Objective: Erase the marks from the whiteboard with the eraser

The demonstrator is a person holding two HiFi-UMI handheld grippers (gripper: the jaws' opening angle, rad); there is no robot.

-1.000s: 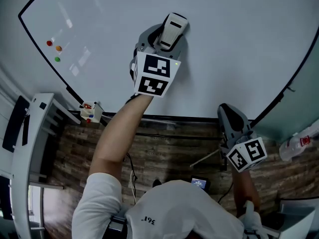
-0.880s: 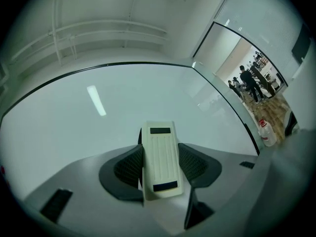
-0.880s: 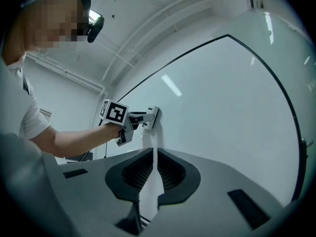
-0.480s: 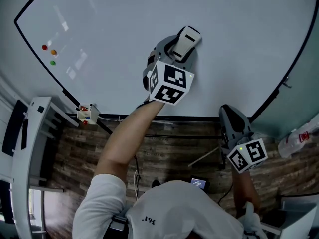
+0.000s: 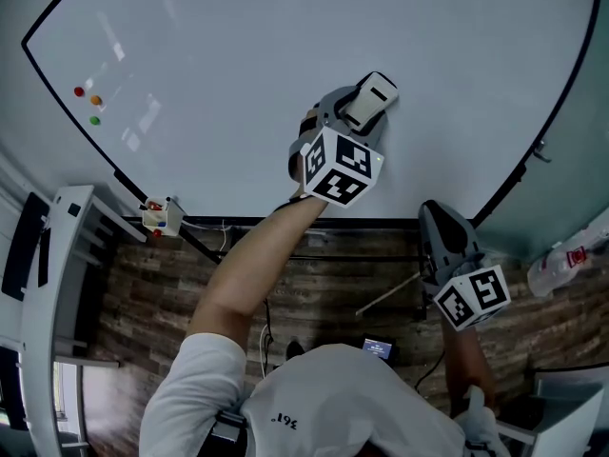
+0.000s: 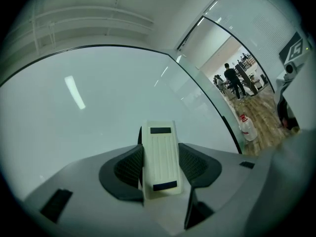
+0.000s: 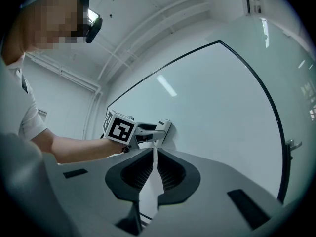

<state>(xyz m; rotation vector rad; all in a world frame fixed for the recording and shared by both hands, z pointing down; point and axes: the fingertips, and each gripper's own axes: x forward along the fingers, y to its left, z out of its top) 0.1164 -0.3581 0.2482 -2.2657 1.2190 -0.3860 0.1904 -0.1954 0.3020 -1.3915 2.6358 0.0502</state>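
The whiteboard [image 5: 238, 46] fills the upper head view, and I see no marks on its white face. My left gripper [image 5: 365, 105] is shut on the cream eraser [image 5: 371, 98], held flat against the board right of centre. In the left gripper view the eraser [image 6: 159, 157] sits squeezed between the dark pads [image 6: 129, 168] with the board [image 6: 74, 132] behind it. My right gripper [image 5: 442, 228] hangs below the board's lower edge, jaws together and holding nothing. The right gripper view looks along the shut right gripper [image 7: 154, 174] at the eraser [image 7: 163, 128] on the board [image 7: 217, 102].
Red [image 5: 79, 91], orange [image 5: 94, 100] and green [image 5: 94, 120] magnets sit at the board's left. A small box of markers [image 5: 162, 218] rests by the lower frame. A plastic bottle [image 5: 567, 261] stands on the wooden floor at right. A white rack [image 5: 52, 284] is at left.
My left gripper has slid the eraser rightward and lower in the head view, across the board. The right gripper has stayed where it was.
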